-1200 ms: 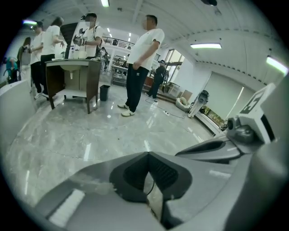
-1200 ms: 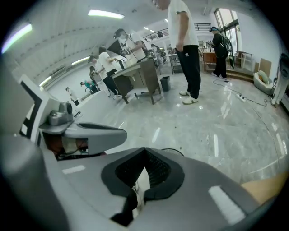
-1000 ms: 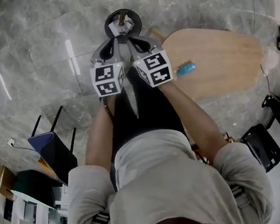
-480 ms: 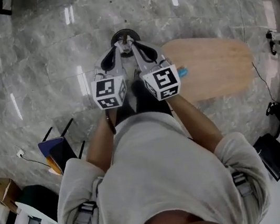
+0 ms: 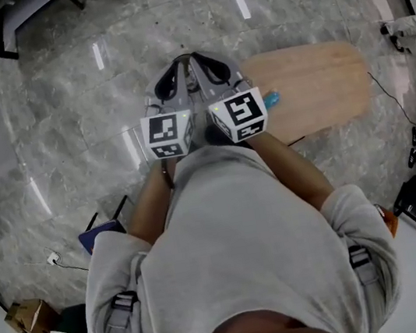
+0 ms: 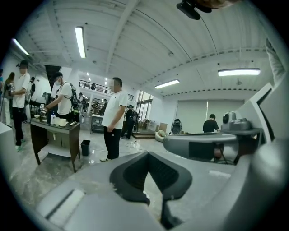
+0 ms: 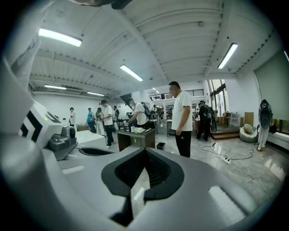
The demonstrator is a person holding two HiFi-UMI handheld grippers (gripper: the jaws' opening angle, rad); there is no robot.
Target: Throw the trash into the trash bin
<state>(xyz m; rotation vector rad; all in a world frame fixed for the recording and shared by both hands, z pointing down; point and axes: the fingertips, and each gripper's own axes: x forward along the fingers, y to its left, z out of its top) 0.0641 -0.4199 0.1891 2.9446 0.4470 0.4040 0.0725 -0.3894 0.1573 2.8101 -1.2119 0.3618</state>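
Note:
In the head view my left gripper and right gripper are held up side by side in front of the chest, pointing forward over the grey marble floor. Both are shut with nothing between the jaws. The left gripper view shows its own gripper shut and the right gripper's body beside it. The right gripper is likewise shut in its own view. A small blue item lies on the oval wooden table just right of the grippers. No round trash bin is visible; the grippers cover that patch of floor.
Several people stand in the open hall ahead, one in a white shirt nearest. A dark desk with cups has a small black bin beside it. Cables lie on the floor. A blue chair stands at the left.
Both grippers have risen toward the head camera, still side by side and shut. The round black bin on the floor ahead has gone out of sight behind them.

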